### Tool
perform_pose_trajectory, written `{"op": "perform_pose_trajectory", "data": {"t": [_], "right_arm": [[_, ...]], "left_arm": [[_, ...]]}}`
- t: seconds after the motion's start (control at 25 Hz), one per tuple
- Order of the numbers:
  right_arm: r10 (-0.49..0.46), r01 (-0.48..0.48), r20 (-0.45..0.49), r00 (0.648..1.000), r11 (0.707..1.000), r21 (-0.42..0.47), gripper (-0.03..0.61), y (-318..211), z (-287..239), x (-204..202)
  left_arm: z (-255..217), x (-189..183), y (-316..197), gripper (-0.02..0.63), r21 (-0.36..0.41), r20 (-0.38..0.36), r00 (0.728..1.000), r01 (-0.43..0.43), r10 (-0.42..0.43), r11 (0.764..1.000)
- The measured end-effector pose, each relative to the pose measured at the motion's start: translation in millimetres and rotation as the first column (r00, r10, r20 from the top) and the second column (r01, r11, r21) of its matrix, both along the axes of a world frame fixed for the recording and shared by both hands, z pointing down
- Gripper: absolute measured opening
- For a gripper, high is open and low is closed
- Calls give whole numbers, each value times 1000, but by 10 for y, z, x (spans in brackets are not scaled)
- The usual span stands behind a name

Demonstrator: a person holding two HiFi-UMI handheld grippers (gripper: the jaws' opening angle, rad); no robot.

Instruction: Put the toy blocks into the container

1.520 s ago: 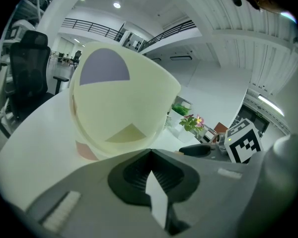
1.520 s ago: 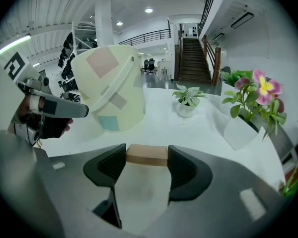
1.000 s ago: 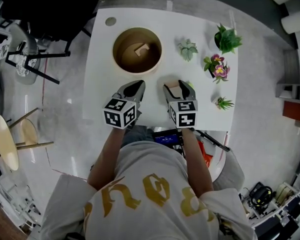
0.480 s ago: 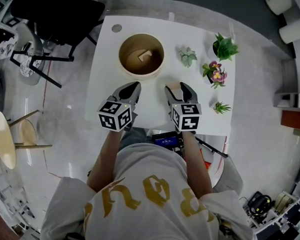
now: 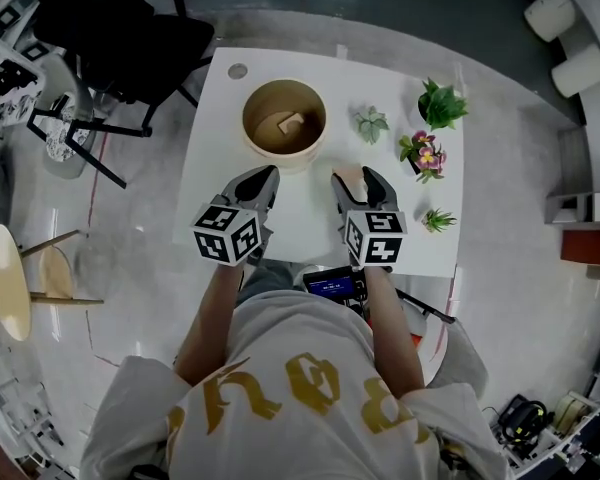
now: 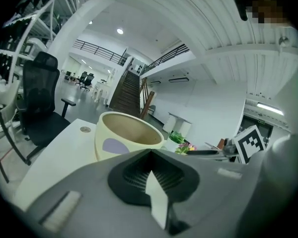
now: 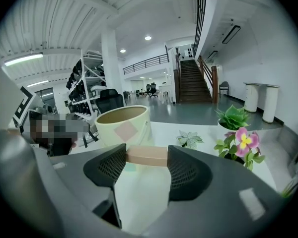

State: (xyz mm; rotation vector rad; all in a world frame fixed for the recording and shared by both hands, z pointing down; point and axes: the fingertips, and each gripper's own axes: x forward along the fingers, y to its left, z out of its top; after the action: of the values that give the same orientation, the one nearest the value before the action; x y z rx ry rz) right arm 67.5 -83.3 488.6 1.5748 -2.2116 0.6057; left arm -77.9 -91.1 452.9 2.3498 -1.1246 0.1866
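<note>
two toy blocks (image 5: 288, 122) (image 5: 348, 175), one container (image 5: 285, 156), four potted plants (image 5: 371, 124) (image 5: 440, 104) (image 5: 421, 153) (image 5: 437, 219), one table (image 5: 216, 140)

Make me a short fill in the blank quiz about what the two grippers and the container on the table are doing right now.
1. The right gripper is shut on a tan ____.
2. The left gripper holds ____ between its shut fingers.
3. The cream container has ____ block inside.
4. The pink-flowered plant stands on a ____ table.

Missing words: block; nothing; one; white.
</note>
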Motion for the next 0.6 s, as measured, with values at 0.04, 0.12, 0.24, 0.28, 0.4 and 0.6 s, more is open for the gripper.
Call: {"op": "perform_pose_trajectory", "data": {"t": [0.04,0.12,0.24,0.28,0.4,0.6], "right_arm": [[-3,3,1,1000,1000,6,287,-5,-29,-10],[-6,6,4,1000,1000,18,285,-12,-79,-27],[-8,8,7,1000,999,33,286,-12,-138,-42],[-8,7,8,1000,999,38,287,-13,-159,-45],[-10,9,15,1000,999,53,287,-19,-230,-72],[-17,14,35,999,996,88,286,-70,-394,-120]], "left_arm": [[-24,-5,1,1,6,1,1000,0,0,1000],[-61,-12,7,1,15,5,1000,1,-1,1000],[-103,-18,11,1,24,2,1000,6,-6,1000],[-121,-17,10,1,27,-1,1000,8,-8,1000],[-176,-17,11,1,41,4,1000,6,-6,999],[-267,-55,-9,1,63,13,1000,9,-10,998]]}}
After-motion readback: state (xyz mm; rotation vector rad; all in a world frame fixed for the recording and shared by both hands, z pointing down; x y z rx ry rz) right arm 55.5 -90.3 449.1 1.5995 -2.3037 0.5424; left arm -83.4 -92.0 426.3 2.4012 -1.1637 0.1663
